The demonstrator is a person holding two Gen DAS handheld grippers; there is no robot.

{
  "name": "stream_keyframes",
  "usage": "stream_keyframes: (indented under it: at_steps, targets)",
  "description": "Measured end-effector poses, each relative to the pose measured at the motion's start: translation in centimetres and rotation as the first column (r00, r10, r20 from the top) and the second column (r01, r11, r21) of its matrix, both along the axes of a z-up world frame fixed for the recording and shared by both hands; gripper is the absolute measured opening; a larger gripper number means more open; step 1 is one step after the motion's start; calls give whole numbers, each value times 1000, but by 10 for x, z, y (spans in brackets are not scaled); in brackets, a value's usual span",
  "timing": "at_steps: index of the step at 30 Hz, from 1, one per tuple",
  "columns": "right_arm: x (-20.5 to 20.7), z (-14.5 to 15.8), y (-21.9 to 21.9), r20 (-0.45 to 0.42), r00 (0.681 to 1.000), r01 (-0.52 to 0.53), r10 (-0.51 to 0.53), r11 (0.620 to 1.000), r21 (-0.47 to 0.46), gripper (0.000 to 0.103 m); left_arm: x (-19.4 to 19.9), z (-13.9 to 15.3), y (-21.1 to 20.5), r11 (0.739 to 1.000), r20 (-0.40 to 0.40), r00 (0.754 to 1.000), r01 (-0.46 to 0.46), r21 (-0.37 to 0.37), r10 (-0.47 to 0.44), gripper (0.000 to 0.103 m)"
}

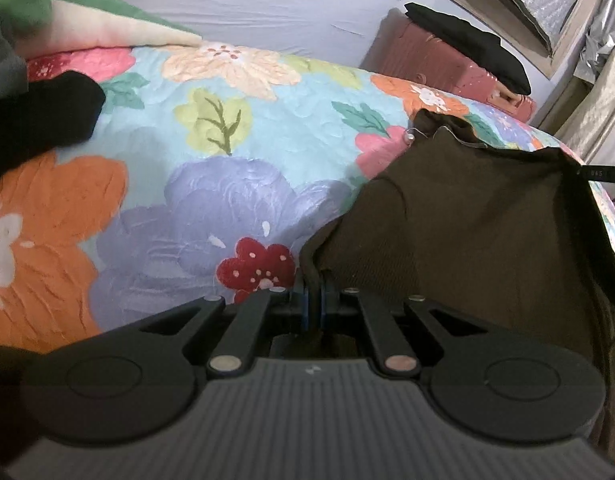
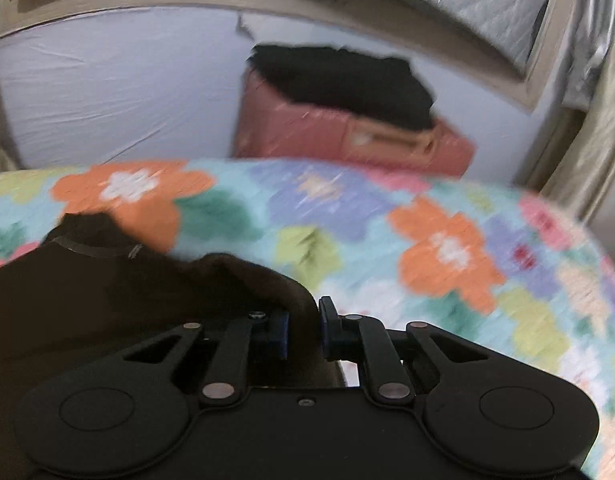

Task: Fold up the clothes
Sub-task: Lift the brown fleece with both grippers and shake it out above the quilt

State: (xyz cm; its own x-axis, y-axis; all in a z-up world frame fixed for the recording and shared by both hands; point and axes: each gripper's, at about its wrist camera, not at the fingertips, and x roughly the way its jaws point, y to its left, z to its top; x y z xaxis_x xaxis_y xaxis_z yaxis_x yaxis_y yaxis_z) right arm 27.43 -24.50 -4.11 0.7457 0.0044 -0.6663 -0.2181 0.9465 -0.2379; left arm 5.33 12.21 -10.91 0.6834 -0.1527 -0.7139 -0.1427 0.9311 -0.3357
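A dark brown garment (image 1: 479,216) hangs stretched between my two grippers above the flowered quilt (image 1: 227,168). My left gripper (image 1: 314,300) is shut on its left edge, the cloth pinched between the blue pads. In the right wrist view the same brown garment (image 2: 147,280) spreads to the left, and my right gripper (image 2: 303,328) is shut on a bunched fold of it. That view is blurred by motion.
A heap of black (image 1: 39,120), green and cream clothes lies at the quilt's left. A folded black garment (image 2: 347,84) sits on a pink box (image 2: 307,136) behind the quilt (image 2: 447,248), on a pale sheet (image 2: 115,80). A curtain hangs at the right.
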Motion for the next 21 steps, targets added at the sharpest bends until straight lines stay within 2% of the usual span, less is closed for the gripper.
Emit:
stream_keyframes:
  at_steps: [1, 2, 4, 5, 7, 9, 10, 11, 12, 13, 14, 18, 21]
  targets:
    - [-1, 0, -4, 2, 1000, 21, -21, 1000, 14, 38, 0, 1, 0, 1000, -2, 1000, 1, -1, -1, 5]
    - [-3, 1, -8, 5, 999, 43, -43, 999, 29, 38, 1, 1, 0, 1000, -5, 1000, 2, -1, -2, 7]
    - [-11, 3, -19, 21, 994, 109, -110, 993, 45, 48, 0, 3, 0, 1000, -14, 1000, 1, -5, -1, 8]
    - [-16, 5, -26, 21, 990, 141, -143, 988, 57, 50, 0, 4, 0, 1000, -17, 1000, 1, -7, -1, 8]
    - [-35, 15, -48, 6, 981, 191, -194, 972, 140, 50, -2, 9, -2, 1000, -28, 1000, 6, 9, -6, 9]
    - [-58, 25, -70, -22, 975, 220, -221, 947, 234, 51, -3, 17, -6, 999, -24, 1000, 15, 44, -14, 16]
    - [-72, 29, -81, -37, 976, 217, -215, 938, 272, 51, -5, 22, -8, 998, -12, 1000, 16, 60, -16, 19]
    - [-89, 32, -89, -46, 978, 206, -201, 934, 293, 53, -7, 28, -9, 997, 0, 1000, 16, 70, -16, 27]
    - [-105, 35, -97, -54, 981, 195, -187, 930, 312, 58, -8, 33, -11, 997, 8, 1000, 10, 77, -11, 40]
    - [-123, 36, -104, -53, 981, 194, -187, 931, 308, 64, -10, 38, -13, 997, 17, 1000, 2, 81, -3, 46]
    - [-140, 36, -110, -51, 981, 195, -189, 933, 302, 66, -13, 43, -15, 996, 29, 1000, -8, 84, 6, 50]
    - [-196, 29, -142, -109, 977, 206, -181, 931, 301, 66, -22, 59, -31, 996, 42, 998, 47, 76, -50, 50]
    - [-234, 19, -165, -169, 969, 227, -179, 916, 331, 66, -32, 64, -57, 992, -48, 994, 101, 74, -98, 55]
